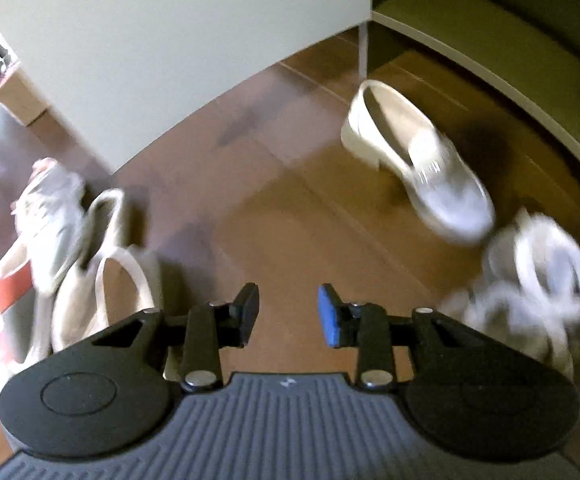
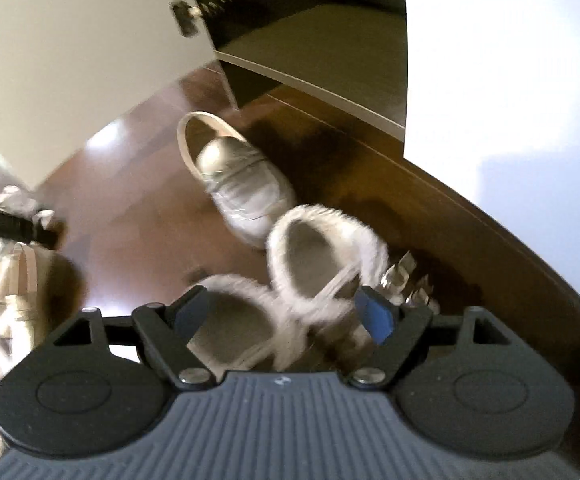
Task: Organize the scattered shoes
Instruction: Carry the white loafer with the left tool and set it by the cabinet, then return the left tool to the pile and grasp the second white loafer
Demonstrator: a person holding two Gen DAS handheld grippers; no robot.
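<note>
A cream chunky-soled loafer stands on the brown floor in front of the open cabinet. Just right of it lie two fluffy white slippers, blurred. My left gripper is open over bare floor, with nothing between its fingers. My right gripper hangs open and wide above the slippers; its pads do not press on them. A heap of white and beige shoes lies at the left.
The cabinet's low shelf sits between two open white doors. A cardboard box stands far left. Something shiny and crinkled lies beside the slippers. Brown floor shows between the shoe groups.
</note>
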